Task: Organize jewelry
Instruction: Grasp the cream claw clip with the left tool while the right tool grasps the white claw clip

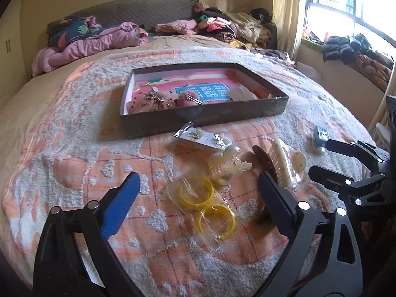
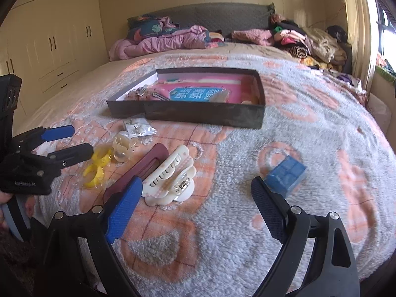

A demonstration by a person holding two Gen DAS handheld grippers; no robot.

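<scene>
My left gripper (image 1: 198, 198) hangs low over the blanket (image 1: 61, 148) with its jaws spread wide and nothing between them. Directly ahead of its fingertips, in the gap, lies a clear bag of yellow bangles (image 1: 206, 201), and just beyond that a small cream claw clip (image 1: 229, 164). Touching the inner side of my left gripper's right finger is a dark maroon hair clip (image 1: 266, 162), with a large cream claw clip (image 1: 284, 164) lying against it on the far side. Farther ahead sit a packet of earrings (image 1: 198, 136) and then the shallow dark box (image 1: 198, 116), which already holds a few hair accessories on a pink lining. My right gripper (image 2: 195, 195) is likewise released and empty, hovering above the blanket. The large cream claw clip lies just ahead of its left finger, the maroon clip beside that further left, and a small blue box (image 2: 284, 174) rests just beyond the tip of its right finger.
</scene>
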